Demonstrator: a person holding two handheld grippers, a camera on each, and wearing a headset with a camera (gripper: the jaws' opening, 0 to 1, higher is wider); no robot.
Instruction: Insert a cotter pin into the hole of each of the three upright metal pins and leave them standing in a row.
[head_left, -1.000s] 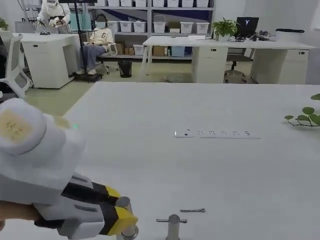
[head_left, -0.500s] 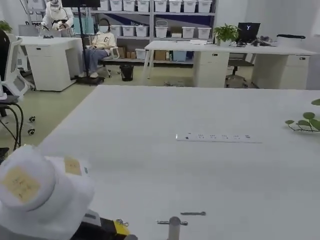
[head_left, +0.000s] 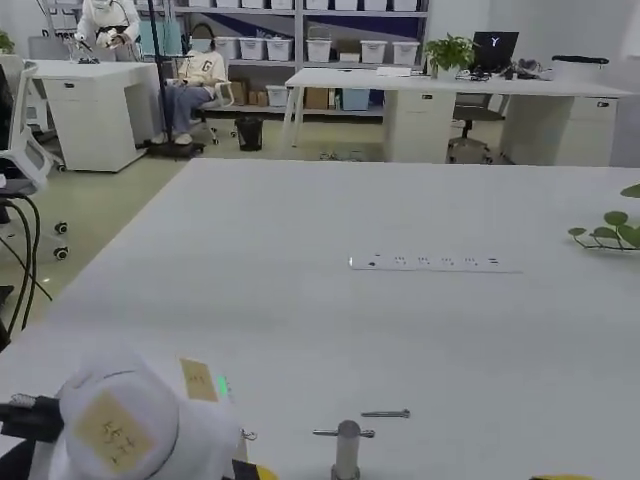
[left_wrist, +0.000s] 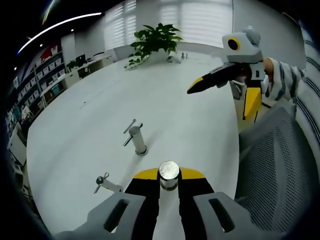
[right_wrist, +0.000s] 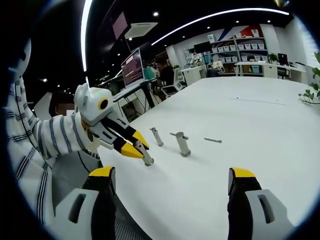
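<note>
My left gripper (left_wrist: 169, 184) is shut on an upright metal pin (left_wrist: 169, 170) near the table's front edge; the right gripper view shows this left gripper (right_wrist: 136, 148) on the pin (right_wrist: 147, 158). A second upright pin (left_wrist: 137, 140) (head_left: 347, 447) (right_wrist: 183, 144) carries a cotter pin through its hole. The third pin (left_wrist: 111, 185) (right_wrist: 157, 136) stands beside them with a cotter pin loop at its top. A loose cotter pin (head_left: 386, 413) (left_wrist: 130, 123) (right_wrist: 212, 140) lies just beyond. My right gripper (right_wrist: 171, 176) (left_wrist: 196, 90) hovers open and empty, off to the side.
A white power strip (head_left: 435, 264) lies mid-table, and a plant sprig (head_left: 610, 231) reaches in at the right edge. A mesh chair (left_wrist: 270, 165) sits by the table's front. Desks, shelves and seated people are far behind.
My left gripper has dropped toward the bottom left of the head view, and its yellow jaws have almost left that frame. The camera has shifted slightly. The pins and the loose cotter pin stay put.
</note>
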